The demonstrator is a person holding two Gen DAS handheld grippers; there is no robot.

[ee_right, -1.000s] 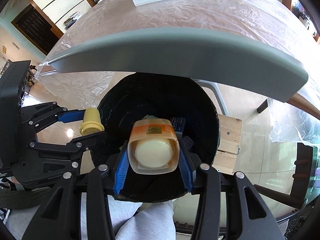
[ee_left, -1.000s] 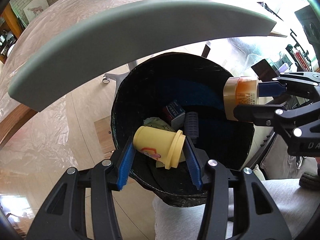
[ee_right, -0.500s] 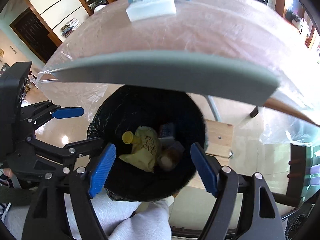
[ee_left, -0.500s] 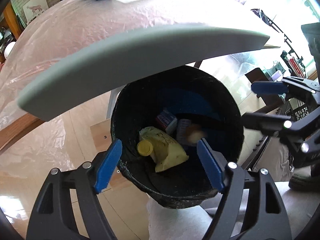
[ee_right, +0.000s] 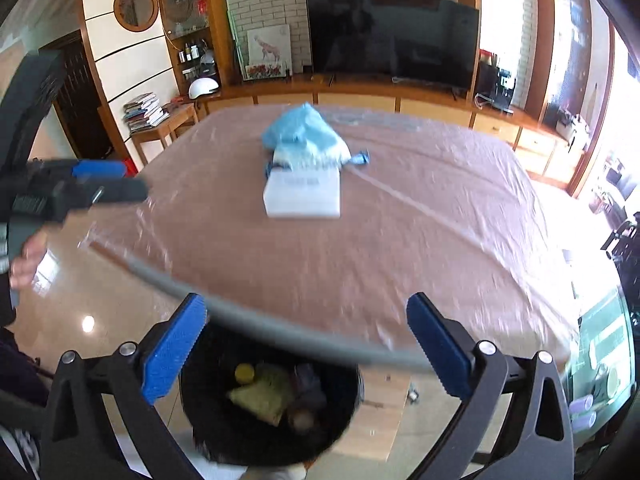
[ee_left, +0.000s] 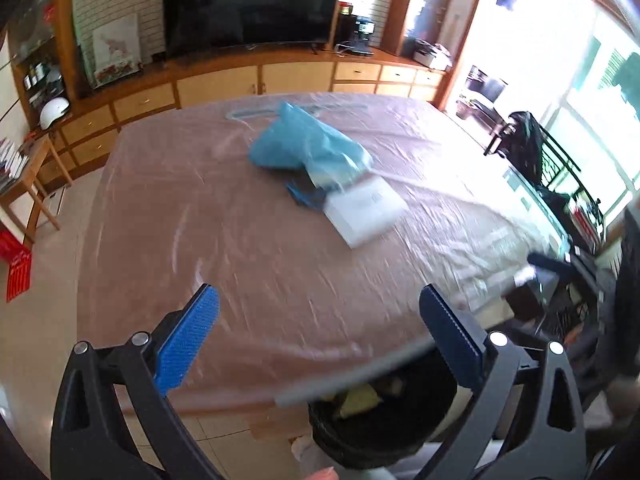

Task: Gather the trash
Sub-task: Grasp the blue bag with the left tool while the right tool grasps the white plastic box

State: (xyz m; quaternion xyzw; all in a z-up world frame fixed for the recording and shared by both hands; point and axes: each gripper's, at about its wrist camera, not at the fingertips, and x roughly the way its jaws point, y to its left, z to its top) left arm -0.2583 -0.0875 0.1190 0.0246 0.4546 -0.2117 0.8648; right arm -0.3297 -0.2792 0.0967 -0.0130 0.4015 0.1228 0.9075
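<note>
Right wrist view: right gripper (ee_right: 306, 342) jaws spread, empty | left gripper (ee_left: 320, 338) likewise | black round trash bin (ee_right: 208, 416) below plastic-covered table (ee_right: 400, 240) edge

Left hand-held gripper (ee_left: 318, 336) black frame, ribbed blue pads, silver screws, right hand-held gripper (ee_right: 306, 344) identical

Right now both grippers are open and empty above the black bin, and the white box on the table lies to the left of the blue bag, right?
Not quite. In the right wrist view the white rectangular box lies in front of the crumpled blue plastic bag, nearer the camera. The rest holds.
</note>
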